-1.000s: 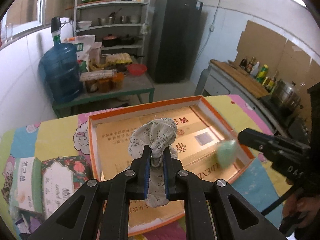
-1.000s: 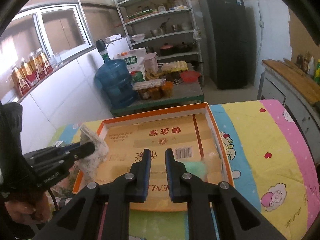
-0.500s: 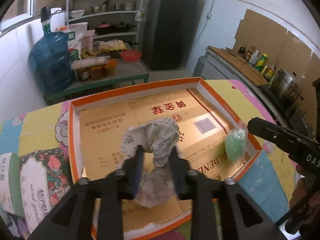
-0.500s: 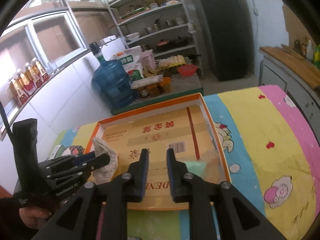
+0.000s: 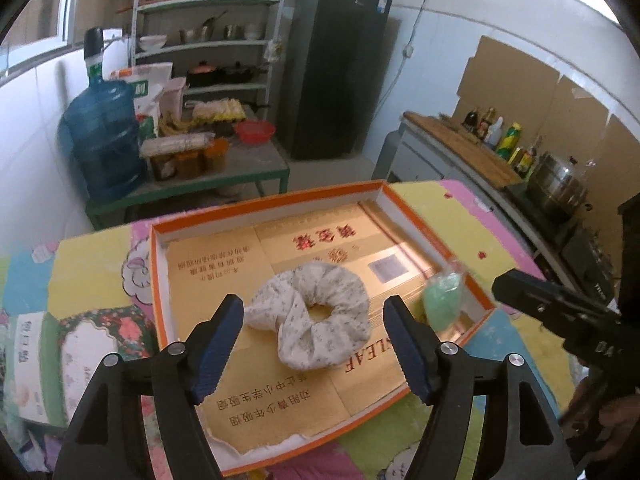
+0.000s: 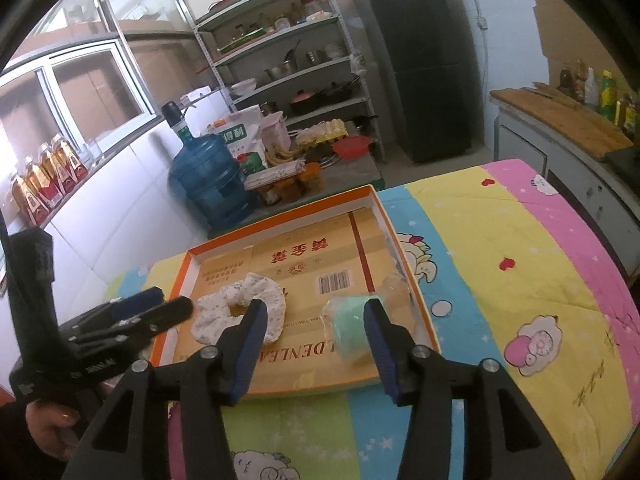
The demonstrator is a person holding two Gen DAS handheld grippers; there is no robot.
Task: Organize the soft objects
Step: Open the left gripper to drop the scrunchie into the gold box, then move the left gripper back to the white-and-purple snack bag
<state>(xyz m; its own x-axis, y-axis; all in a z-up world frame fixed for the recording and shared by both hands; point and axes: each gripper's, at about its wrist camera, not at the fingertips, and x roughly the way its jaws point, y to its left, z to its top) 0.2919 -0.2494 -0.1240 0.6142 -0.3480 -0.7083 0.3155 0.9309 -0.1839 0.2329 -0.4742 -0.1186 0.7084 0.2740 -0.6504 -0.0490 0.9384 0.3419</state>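
A white floral scrunchie (image 5: 312, 314) lies flat inside the orange-rimmed shallow box (image 5: 156, 280), near its middle. It also shows in the right wrist view (image 6: 236, 312). My left gripper (image 5: 314, 350) is open and empty, just above and behind the scrunchie. A mint-green soft item in clear wrap (image 5: 442, 304) lies in the box's right corner, also seen in the right wrist view (image 6: 350, 330). My right gripper (image 6: 314, 346) is open and empty, above the box's near edge (image 6: 320, 390).
Tissue packs (image 5: 60, 356) lie on the colourful tablecloth left of the box. Behind the table stand a blue water jug (image 5: 102, 140), a low green table with jars, a shelf rack and a dark fridge (image 5: 332, 68). A counter with bottles (image 5: 500, 140) runs along the right.
My left gripper has opened and let go of the scrunchie, which now lies flat in the box. My right gripper has opened too and both have drawn back a little.
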